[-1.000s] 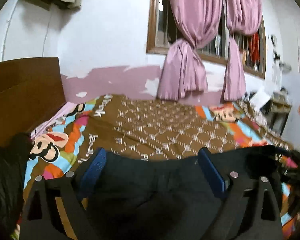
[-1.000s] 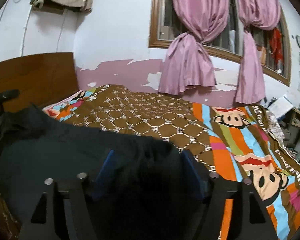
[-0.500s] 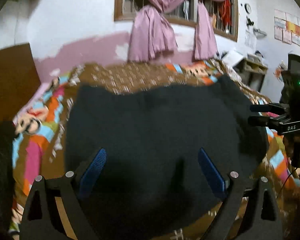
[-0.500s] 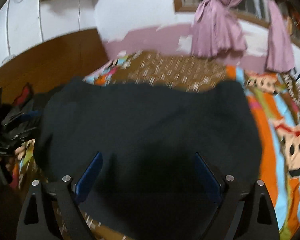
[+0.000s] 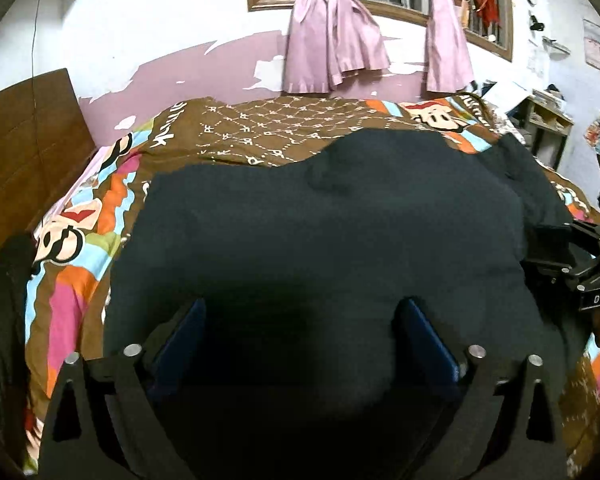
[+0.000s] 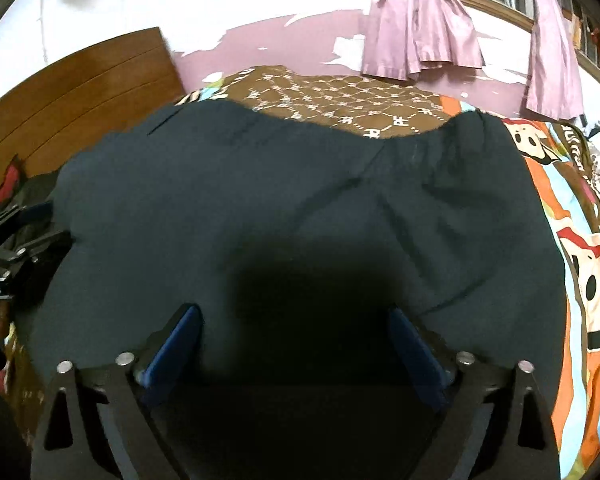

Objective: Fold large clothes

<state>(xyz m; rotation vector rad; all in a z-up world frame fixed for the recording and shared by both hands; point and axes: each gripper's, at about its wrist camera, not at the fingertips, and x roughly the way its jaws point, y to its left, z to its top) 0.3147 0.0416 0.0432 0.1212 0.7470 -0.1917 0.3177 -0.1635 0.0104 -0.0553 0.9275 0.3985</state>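
A large dark navy garment lies spread across the bed, and it also fills the right wrist view. My left gripper is open, its blue-padded fingers wide apart just above the garment's near edge. My right gripper is open in the same way over the near edge at the other side. The right gripper shows at the right edge of the left wrist view, and the left gripper shows at the left edge of the right wrist view. Neither gripper holds cloth.
The bed has a brown and bright cartoon-print cover. A wooden headboard stands at the left. Pink curtains hang at the window behind the bed. A dark pile of clothes lies at the left, a shelf at the far right.
The garment went from held up near the cameras to lying spread flat on the bed. Both grippers have let go, tilted down, and now hover open over its near edge.
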